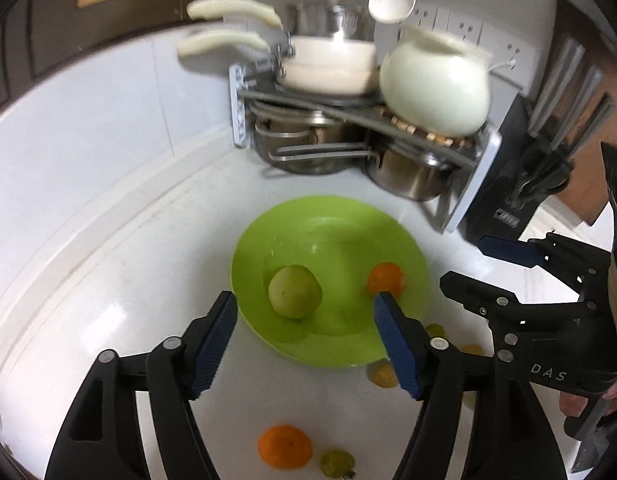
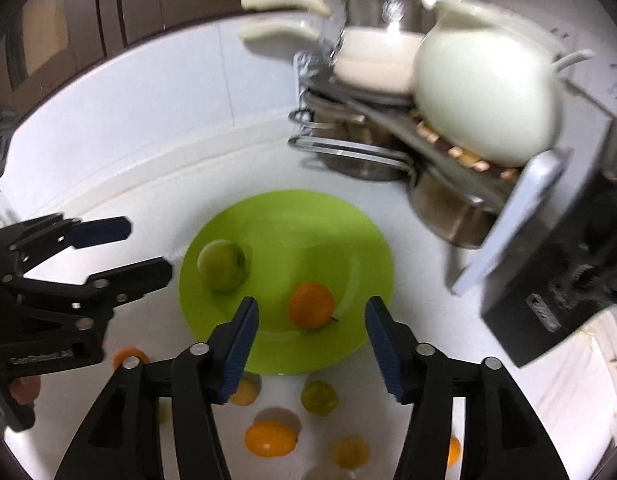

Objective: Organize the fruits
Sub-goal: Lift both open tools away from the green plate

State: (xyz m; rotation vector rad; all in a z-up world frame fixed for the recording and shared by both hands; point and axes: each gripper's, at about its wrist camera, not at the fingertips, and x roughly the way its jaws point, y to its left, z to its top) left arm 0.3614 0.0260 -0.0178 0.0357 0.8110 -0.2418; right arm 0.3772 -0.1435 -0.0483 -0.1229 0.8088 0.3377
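The left gripper hangs over the near rim of the green plate with its jaws spread wide and nothing between them; the blue pads frame a green apple that lies free on the plate's left half. The right gripper is likewise wide apart and empty, poised above the plate's near edge, with an orange resting on the plate between its fingers but not touching them. In the right wrist view the apple sits to the left of the orange, apart from it, and the left gripper shows at the left side, also gaping. In the left wrist view the right gripper enters from the right, open, just beside the plate's right rim, and the orange lies near that rim.

Off the plate, on the white counter toward its near edge, loose fruits lie scattered: an orange one and a small yellow-green one in the left view; in the right view a small green one, an orange-yellow one, and several blurred yellow ones.

Toward the counter's far corner stands a metal rack holding steel pots below and a white pan and white kettle above. A knife block stands to its right.
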